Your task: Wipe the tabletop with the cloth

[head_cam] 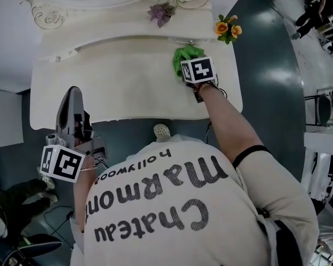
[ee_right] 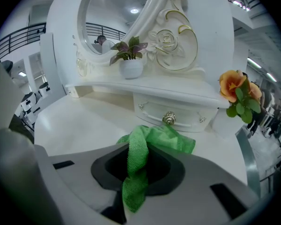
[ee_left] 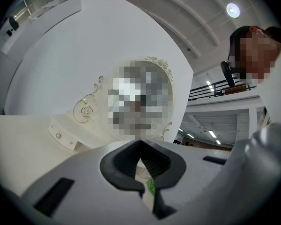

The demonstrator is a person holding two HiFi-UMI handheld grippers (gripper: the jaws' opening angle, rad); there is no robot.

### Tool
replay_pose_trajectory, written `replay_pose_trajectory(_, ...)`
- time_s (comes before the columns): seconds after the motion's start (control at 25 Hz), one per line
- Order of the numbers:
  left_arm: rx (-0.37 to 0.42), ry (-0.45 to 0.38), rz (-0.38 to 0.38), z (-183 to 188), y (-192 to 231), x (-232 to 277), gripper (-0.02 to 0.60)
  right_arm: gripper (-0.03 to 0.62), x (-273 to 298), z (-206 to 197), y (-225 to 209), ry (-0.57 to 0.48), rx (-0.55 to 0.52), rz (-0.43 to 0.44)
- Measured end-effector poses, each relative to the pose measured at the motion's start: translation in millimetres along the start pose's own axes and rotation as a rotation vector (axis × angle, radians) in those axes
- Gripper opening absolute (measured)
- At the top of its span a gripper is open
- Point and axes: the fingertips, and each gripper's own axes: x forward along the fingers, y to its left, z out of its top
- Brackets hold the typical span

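Now | right hand-held gripper (ee_right: 135, 168) pinches cloth (ee_right: 171, 139) | head view: cloth half-hidden

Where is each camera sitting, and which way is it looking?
Head view: on the person's head, looking steeply down at the white tabletop; shows the shirt, right arm, left gripper and right gripper.
Left gripper view: on the left gripper, tilted up at the mirror frame and ceiling; shows its shut, empty jaws.
Right gripper view: on the right gripper, facing along the tabletop toward the drawer; shows its jaws shut on the green cloth.
Shared: head and right gripper views both show the cloth and orange flower.
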Motion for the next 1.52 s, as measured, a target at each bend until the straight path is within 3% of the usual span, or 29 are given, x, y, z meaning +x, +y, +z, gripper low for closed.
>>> replay_pose_trajectory(0.56,-0.015,-0.007,-0.005,3,3,-3,0.008,0.075,-5,-5,-5,0.007,0.023,-0.014)
replay_pose_trajectory(1.0,-0.026,-0.018,0.025,5,12,-11,0.008,0.077,-4,-5,-10,-0.041,0.118,0.013)
replay_pose_trajectory(1.2,-0.023,-0.038,0.046,13,16,-20,0.008,0.077,-6,-5,-9,-0.052,0.105,0.008)
replay_pose_trajectory(1.4,-0.020,-0.054,0.065,19,22,-30,0.008,0.077,-9,-1,-9,-0.052,0.214,0.053)
replay_pose_trajectory(1.52,-0.016,-0.066,0.080,24,25,-36,0.008,0.077,-20,16,6,-0.131,0.248,0.112)
